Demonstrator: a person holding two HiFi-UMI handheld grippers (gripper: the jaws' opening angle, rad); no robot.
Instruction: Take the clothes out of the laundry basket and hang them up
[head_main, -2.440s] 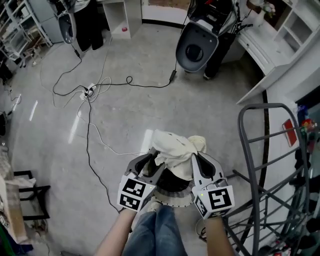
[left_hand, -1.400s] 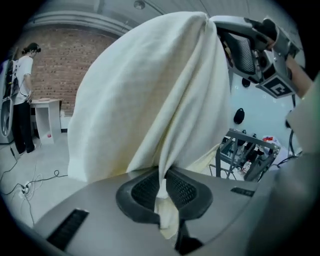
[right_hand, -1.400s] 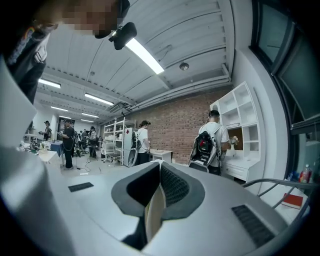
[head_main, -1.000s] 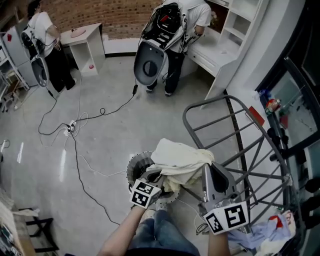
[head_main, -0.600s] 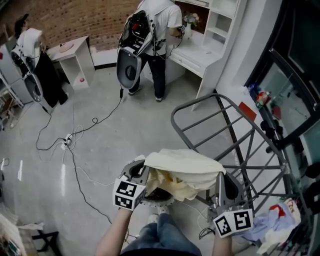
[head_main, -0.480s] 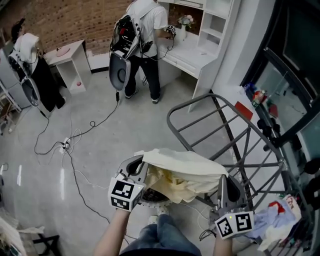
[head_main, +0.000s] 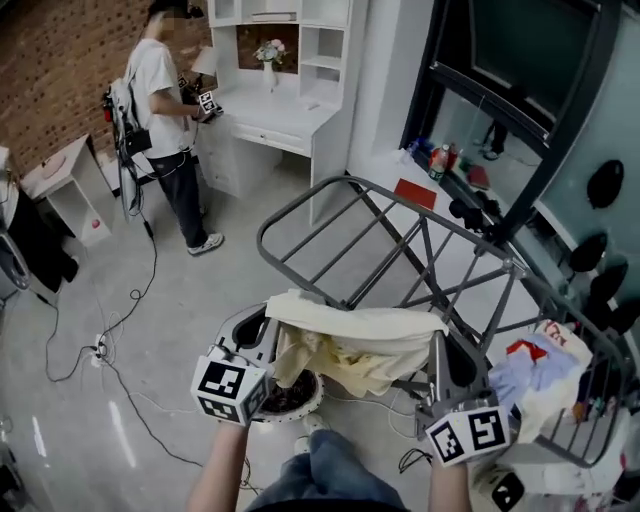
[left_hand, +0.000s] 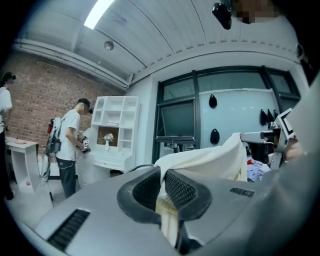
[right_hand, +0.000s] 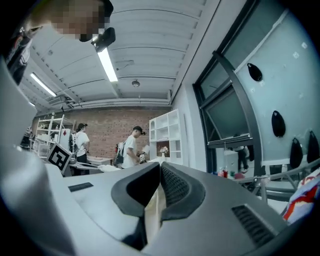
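Note:
A cream garment (head_main: 355, 345) hangs stretched between my two grippers, raised over the round laundry basket (head_main: 292, 398). My left gripper (head_main: 268, 320) is shut on its left edge; in the left gripper view the cloth (left_hand: 210, 161) runs out from between the closed jaws toward the right. My right gripper (head_main: 441, 347) is shut on the other edge, and only a thin cream strip (right_hand: 152, 210) shows between its jaws. The grey drying rack (head_main: 400, 245) stands just beyond the garment and to the right.
Pale blue and white clothes (head_main: 530, 375) hang on the rack's right side. A person (head_main: 165, 95) stands at a white desk with shelves (head_main: 290, 110) at the back left. Cables (head_main: 110, 345) trail over the floor on the left. Dark windows line the right wall.
Both grippers have lifted the cream garment out of the basket and moved apart, pulling it wide. The view has swung right, so the rack is now directly behind the garment.

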